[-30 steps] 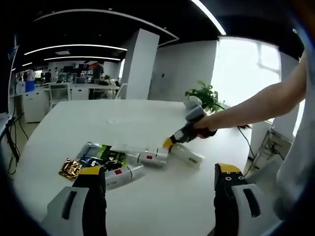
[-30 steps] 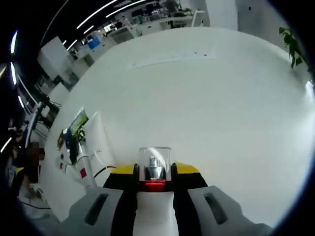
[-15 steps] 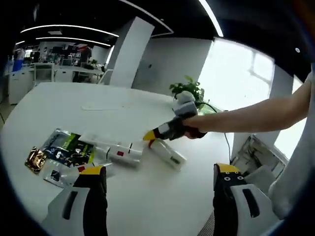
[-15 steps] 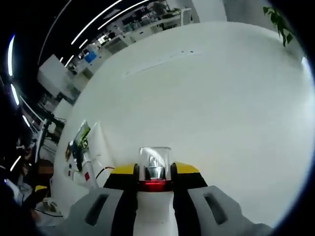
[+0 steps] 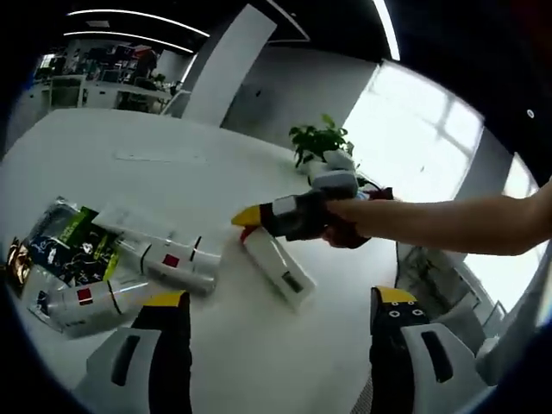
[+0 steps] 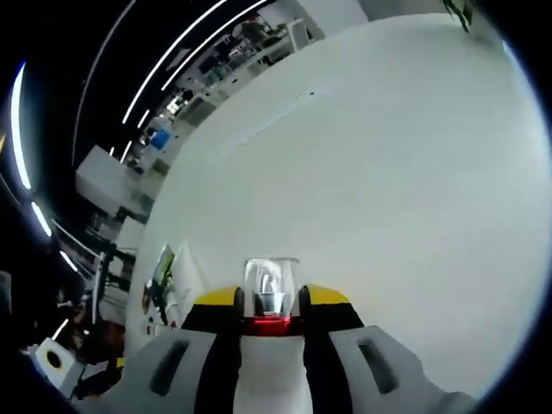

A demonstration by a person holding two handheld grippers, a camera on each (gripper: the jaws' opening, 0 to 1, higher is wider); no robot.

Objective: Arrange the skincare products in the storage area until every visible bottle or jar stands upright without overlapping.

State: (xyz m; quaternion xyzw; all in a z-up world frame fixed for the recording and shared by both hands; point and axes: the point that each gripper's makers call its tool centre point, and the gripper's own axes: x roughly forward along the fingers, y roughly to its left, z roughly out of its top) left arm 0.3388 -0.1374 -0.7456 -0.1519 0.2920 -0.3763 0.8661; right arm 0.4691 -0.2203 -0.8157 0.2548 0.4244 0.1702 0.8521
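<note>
Bright window [image 5: 431, 138] glare, ceiling strip lights [image 6: 185, 39], fisheye warping.

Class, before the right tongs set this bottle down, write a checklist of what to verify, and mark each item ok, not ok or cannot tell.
1. Right tongs shut on the white bottle with a clear cap: ok.
2. Held bottle upright: not ok; it slants in the left gripper view.
3. Bare white table ahead for placing: ok.
4. Left tongs open and holding nothing: ok.
5. White tubes with red labels standing: not ok, lying flat.
6. Tubes free of the printed foil sachets: not ok, one overlaps them.
</note>
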